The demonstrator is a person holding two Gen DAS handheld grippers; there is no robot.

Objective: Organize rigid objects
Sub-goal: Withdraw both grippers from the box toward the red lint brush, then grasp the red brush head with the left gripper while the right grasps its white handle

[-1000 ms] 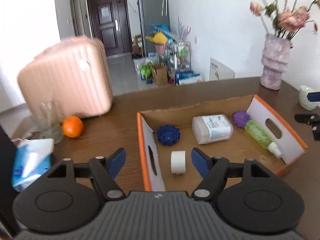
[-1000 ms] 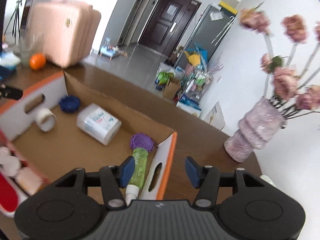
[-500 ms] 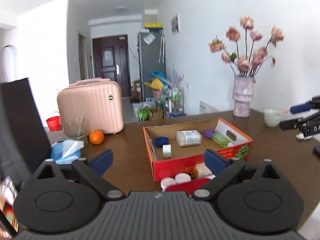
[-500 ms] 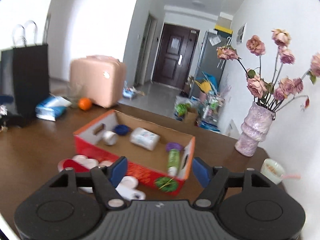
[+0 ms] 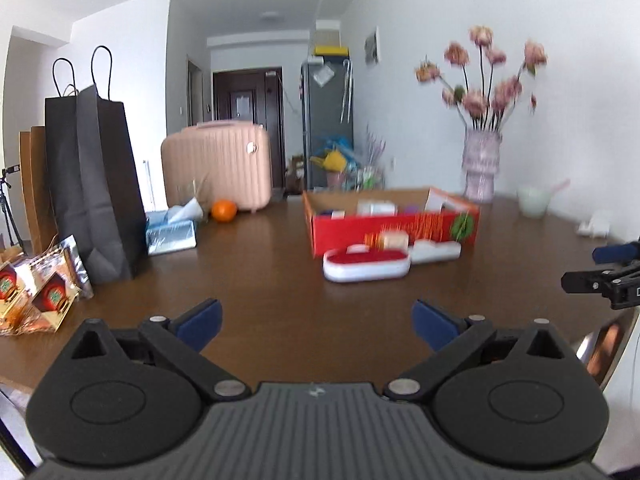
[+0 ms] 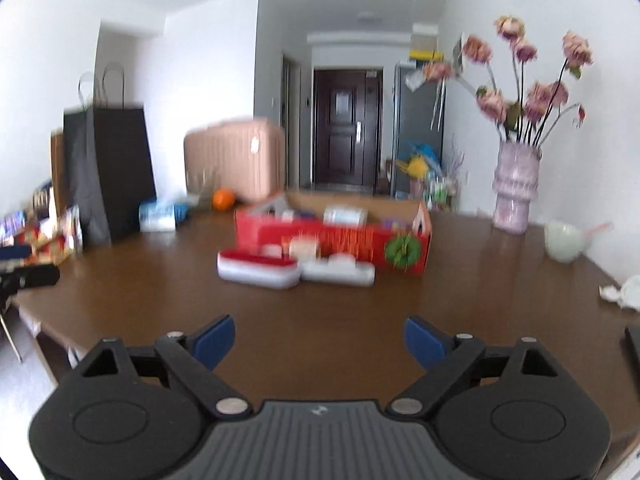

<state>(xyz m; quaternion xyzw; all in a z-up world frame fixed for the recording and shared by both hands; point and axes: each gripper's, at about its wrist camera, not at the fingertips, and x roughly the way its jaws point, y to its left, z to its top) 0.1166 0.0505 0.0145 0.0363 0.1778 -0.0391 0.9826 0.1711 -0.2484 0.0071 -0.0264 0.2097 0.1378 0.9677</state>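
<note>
The red cardboard box [image 5: 394, 227] of small rigid things stands in the middle of the brown table [image 5: 280, 292], well beyond both grippers, with its orange-edged rim open to the ceiling; the print on its red front is too blurred to read, apart from a green round mark near its right end. Nearest of all, the left gripper [image 5: 316, 322] hangs over the near edge of the table with its blue pads [image 5: 200, 320] spread wide and only bare wood between them; its jaws have just been opening. The right gripper [image 6: 318, 340] is likewise released, its jaws having just been opening, and it holds nothing. Just in front of the box lie a red-topped white case [image 5: 366, 265] and, touching its right end, a white tray [image 5: 436, 250] of round pieces. Inside the box a white container [image 6: 345, 215] shows above the wall, its label illegible. To the left stand a black paper bag [image 5: 96, 184] with snack packets [image 5: 38, 294] at its foot, whose writing is too small to read, then a blue tissue pack [image 5: 172, 232] and an orange [image 5: 224, 210]. Further back is a pink suitcase [image 5: 218, 164]. On the far right sit a pale bowl [image 6: 564, 240] and a pink vase [image 6: 516, 188] of flowers.
</note>
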